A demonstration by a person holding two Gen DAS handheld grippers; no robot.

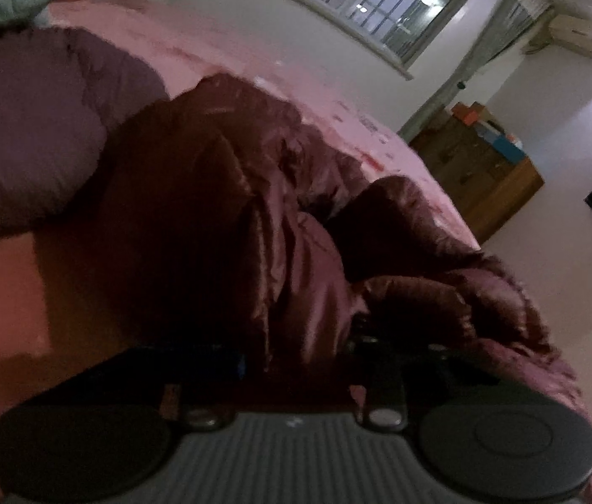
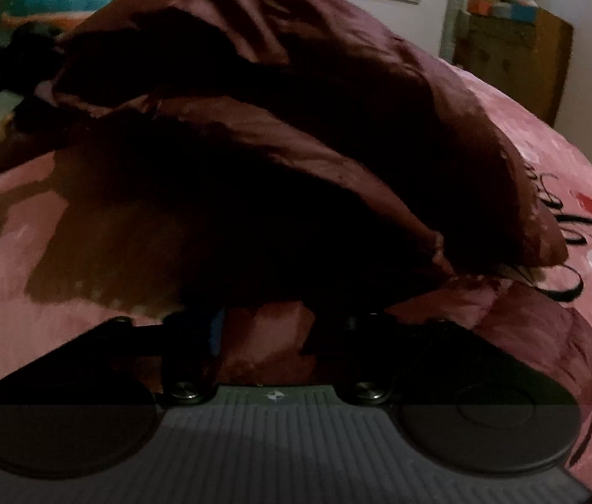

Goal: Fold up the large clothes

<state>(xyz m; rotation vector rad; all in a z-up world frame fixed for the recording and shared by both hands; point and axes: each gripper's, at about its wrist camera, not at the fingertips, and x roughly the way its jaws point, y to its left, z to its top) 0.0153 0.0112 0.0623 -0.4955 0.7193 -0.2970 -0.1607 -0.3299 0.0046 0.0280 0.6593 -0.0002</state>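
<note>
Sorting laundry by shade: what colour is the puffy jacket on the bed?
Dark maroon, glossy jacket; shows best in the right wrist view.

We cannot see the left gripper's (image 1: 296, 361) fingertips: folds of the maroon garment (image 1: 254, 210) swallow them. The right gripper's (image 2: 283, 327) tips are likewise buried in cloth and shadow. The garment's far side, perhaps a sleeve, stays hidden behind its own heap.

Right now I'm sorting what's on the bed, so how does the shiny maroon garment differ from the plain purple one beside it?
The maroon garment is glossy and crumpled into ridges; the purple garment is matte, smooth and puffy. The maroon one sits between both grippers' fingers; the purple one lies untouched. Both rest on the pink bedspread.
</note>
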